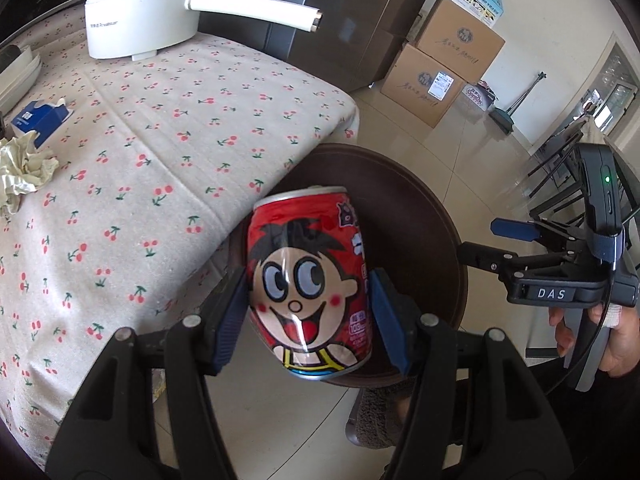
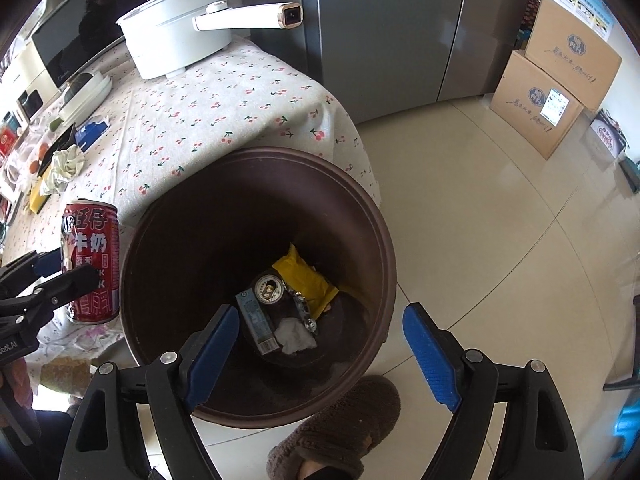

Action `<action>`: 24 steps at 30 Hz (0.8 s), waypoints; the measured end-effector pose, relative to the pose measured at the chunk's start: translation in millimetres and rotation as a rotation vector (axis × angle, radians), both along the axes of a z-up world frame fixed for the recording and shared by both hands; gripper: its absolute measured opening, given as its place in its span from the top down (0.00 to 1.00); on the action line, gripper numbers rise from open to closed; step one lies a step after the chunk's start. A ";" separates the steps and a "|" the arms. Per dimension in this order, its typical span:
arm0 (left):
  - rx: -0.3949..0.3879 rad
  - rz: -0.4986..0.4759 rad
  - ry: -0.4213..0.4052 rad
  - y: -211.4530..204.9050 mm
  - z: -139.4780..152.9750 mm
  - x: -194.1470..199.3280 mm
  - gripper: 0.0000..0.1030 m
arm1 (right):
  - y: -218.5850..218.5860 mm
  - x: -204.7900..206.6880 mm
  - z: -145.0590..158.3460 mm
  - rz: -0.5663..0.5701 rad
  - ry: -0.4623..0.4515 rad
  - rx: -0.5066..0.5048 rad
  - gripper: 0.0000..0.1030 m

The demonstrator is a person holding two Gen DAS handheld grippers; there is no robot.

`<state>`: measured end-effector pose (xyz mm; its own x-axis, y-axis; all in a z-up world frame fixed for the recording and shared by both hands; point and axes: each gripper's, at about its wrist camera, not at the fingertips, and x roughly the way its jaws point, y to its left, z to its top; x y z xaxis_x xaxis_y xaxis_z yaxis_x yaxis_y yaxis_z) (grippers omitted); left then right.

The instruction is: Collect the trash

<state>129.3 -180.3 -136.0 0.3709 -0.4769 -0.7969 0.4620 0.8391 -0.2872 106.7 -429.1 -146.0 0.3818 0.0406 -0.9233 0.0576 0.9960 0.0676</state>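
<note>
Clamped between the blue pads of the left tongs (image 1: 308,312) is a red drink can (image 1: 308,280) with a cartoon face, held tilted at the edge of the cherry-print counter (image 1: 160,140), partly over the rim of the brown trash bin (image 2: 256,280) that stands on the floor beside it. Right tongs (image 2: 320,344) hang over the bin's mouth with their pads apart and nothing between them; inside lie a yellow packet (image 2: 308,280), another can, a small carton and a white tissue. Back on the counter sit a crumpled paper wad (image 1: 20,172), a blue tissue box (image 1: 40,116) and a white electric pot (image 1: 148,8).
</note>
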 end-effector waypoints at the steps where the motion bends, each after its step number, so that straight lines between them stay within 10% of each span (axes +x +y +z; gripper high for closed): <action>1: 0.002 -0.007 -0.001 -1.7 -1.2 -0.1 0.40 | -1.8 0.0 -0.1 -0.003 0.000 0.001 0.17; 5: 0.058 -0.026 -0.042 -7.1 0.2 -2.2 0.32 | -6.3 0.3 0.0 -0.013 -0.001 0.004 0.17; 7: 0.107 0.016 -0.087 -4.0 4.9 -4.0 0.09 | -7.2 -0.3 1.2 -0.018 -0.003 0.007 0.17; 24: 0.147 0.239 -0.102 76.9 29.7 4.2 0.04 | 18.5 8.9 18.3 0.016 -0.052 0.004 0.14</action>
<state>133.5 -103.4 -106.3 0.5405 -0.2485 -0.8038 0.2663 0.9568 -0.1168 115.6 -410.6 -127.7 0.4287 0.0505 -0.9020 0.0376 0.9966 0.0737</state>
